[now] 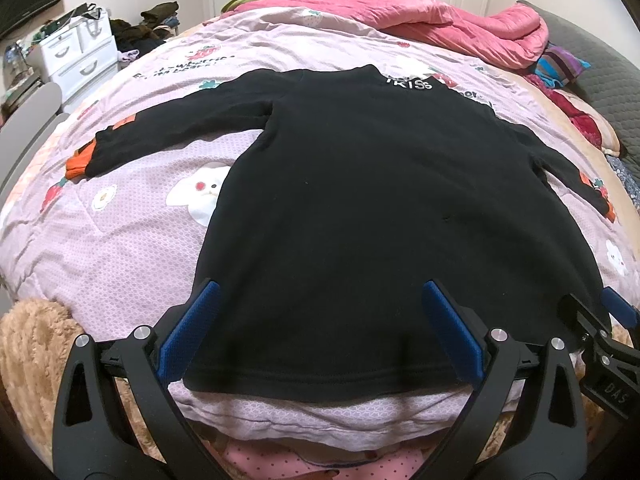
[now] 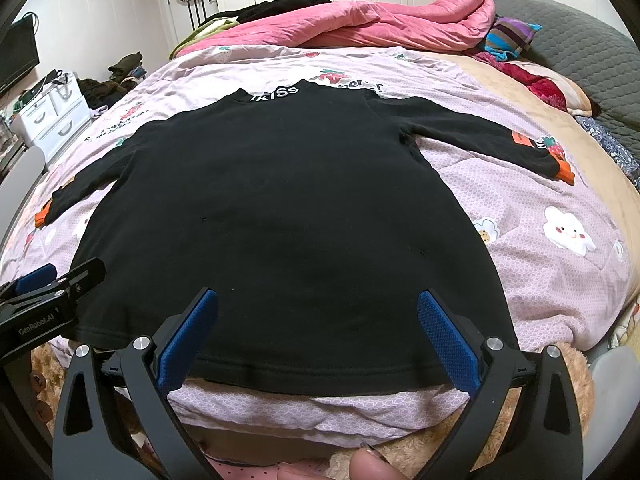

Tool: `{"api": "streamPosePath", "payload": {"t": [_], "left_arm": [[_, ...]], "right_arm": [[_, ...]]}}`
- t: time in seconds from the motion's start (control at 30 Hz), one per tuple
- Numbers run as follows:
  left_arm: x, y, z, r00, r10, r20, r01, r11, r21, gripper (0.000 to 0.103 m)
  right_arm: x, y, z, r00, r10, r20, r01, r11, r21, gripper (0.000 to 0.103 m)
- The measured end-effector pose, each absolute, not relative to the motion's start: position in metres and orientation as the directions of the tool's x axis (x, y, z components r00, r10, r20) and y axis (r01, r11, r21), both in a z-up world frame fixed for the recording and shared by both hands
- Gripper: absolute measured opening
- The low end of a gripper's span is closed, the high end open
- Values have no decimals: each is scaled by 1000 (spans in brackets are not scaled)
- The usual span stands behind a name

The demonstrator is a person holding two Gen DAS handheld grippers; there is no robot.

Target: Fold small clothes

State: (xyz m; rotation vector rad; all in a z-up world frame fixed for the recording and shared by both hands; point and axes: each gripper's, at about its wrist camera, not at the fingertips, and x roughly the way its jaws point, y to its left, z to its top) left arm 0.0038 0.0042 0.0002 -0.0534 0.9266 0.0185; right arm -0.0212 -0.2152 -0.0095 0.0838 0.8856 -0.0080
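A small black long-sleeved top point(image 1: 360, 200) point(image 2: 280, 208) lies flat on the bed, collar with white lettering at the far end and hem toward me. Both sleeves spread outward, each ending in an orange cuff point(image 1: 78, 164) point(image 2: 566, 172). My left gripper point(image 1: 320, 300) hovers open over the hem's left half, blue pads wide apart with nothing between them. My right gripper point(image 2: 318, 308) hovers open over the hem's right half, also holding nothing. Each gripper shows at the edge of the other's view, the right gripper point(image 1: 608, 320) and the left gripper point(image 2: 44, 292).
The top rests on a lilac cartoon-print quilt point(image 1: 132, 216) point(image 2: 540, 200). A bunched pink duvet point(image 1: 440, 20) and a striped pillow point(image 2: 508, 36) lie at the far end. White drawers point(image 1: 76, 56) stand left of the bed. A tan fluffy toy point(image 1: 32, 340) sits at the near edge. A fingertip point(image 2: 368, 466) shows at the bottom.
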Motion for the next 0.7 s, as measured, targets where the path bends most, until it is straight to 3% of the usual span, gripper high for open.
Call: {"api": "streamPosePath", "payload": {"t": [0.7], "left_arm": [[7,0,-5,590,-22,-807,-28,998,-48,94]], "right_arm": [[-21,-216,-9,634,29,-773,41,997,71,99]]}}
